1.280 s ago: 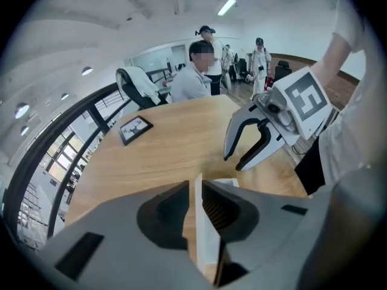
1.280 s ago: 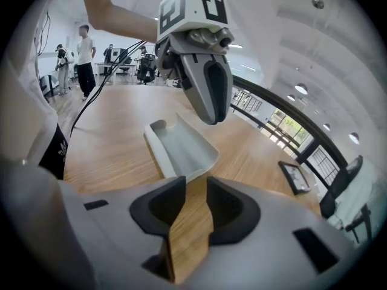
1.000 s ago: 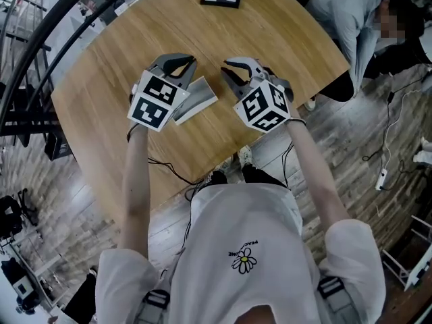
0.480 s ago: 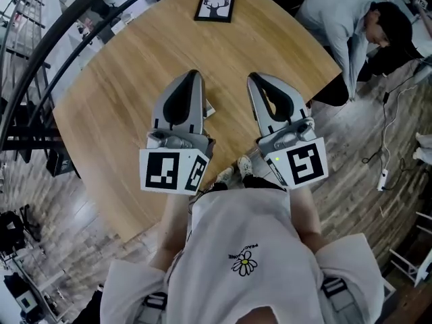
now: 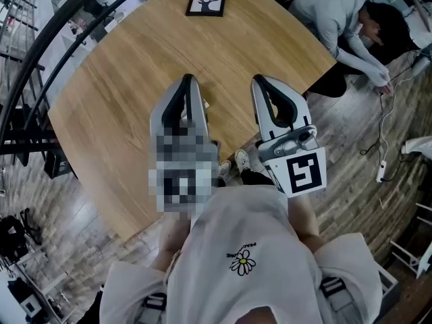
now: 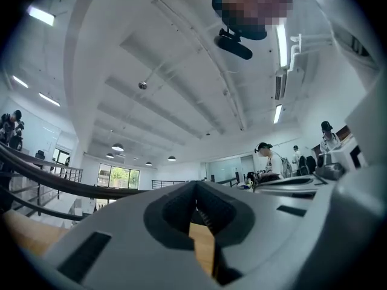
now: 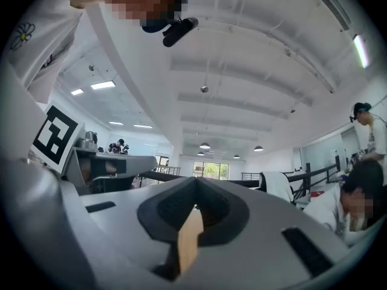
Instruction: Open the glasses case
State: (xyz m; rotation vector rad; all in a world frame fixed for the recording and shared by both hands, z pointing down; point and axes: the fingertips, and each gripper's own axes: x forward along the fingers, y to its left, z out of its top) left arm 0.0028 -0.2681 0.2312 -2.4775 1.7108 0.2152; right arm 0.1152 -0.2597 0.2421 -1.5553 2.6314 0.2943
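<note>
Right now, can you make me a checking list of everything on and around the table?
surface: round wooden table, light wood.
job's things: glasses case, only a pale sliver shows beside the left tongs; open or closed, cannot tell.
clutter: framed deer picture at the far edge.
grippers: left tongs and right tongs both shut, empty, side by side.
cables: white power strip with its lead on the floor, right.
surroundings: person bent over past the table; dark railing at left.
</note>
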